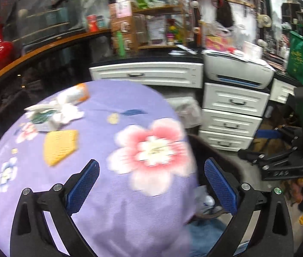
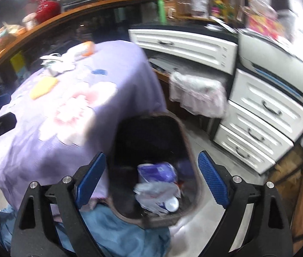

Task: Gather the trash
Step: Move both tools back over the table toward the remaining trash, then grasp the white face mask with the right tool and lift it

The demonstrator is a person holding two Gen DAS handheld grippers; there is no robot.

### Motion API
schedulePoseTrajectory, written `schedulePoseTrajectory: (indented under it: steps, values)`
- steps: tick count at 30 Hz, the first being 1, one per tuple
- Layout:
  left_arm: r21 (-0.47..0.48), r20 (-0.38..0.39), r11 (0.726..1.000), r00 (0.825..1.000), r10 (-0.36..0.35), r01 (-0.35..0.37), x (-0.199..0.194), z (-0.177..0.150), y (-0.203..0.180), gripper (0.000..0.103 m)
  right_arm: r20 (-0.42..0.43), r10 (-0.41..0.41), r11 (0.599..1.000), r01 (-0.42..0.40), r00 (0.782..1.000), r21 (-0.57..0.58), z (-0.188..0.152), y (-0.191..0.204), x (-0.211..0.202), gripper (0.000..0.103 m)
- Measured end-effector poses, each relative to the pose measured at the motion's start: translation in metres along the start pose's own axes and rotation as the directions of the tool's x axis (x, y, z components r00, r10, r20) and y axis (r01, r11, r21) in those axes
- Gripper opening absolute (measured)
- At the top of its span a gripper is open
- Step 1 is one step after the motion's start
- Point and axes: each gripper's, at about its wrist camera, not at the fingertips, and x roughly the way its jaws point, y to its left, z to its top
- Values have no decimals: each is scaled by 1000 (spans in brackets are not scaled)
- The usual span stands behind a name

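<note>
At the bottom of both views the left gripper [image 1: 151, 186] and the right gripper [image 2: 151, 180] stand apart and carry nothing. Lower centre, the dark bin [image 2: 192, 156] already contains wrappers [image 2: 158, 184]. More crumpled trash [image 1: 55, 111] waits at the table's [image 1: 119, 214] far edge, upper left, so the task seems partly done.

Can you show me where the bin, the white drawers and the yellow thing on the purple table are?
Dark brown plastic trash bin [image 2: 191, 147]: right wrist view, right rim.
White drawer cabinet [image 2: 265, 115]: right wrist view, middle drawer front.
Flat yellow textured piece [image 1: 60, 146]: left wrist view, its centre.
</note>
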Motion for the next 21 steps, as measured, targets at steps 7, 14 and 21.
schedulePoseTrajectory:
  steps: [7,14,21]
  values:
    - [-72,-24,989,991,130,-131,-12,-12,76,97,9,131,987,-129,991,-91,42,67,16,87]
    - [-132,-28,968,976,214,-216,-21,-17,142,97,5,236,947,-228,972,-224,96,150,43,87]
    - [-153,-51,958,970,238,-243,-15,-20,190,97,-8,277,911,-265,961,-317,147,219,81,87]
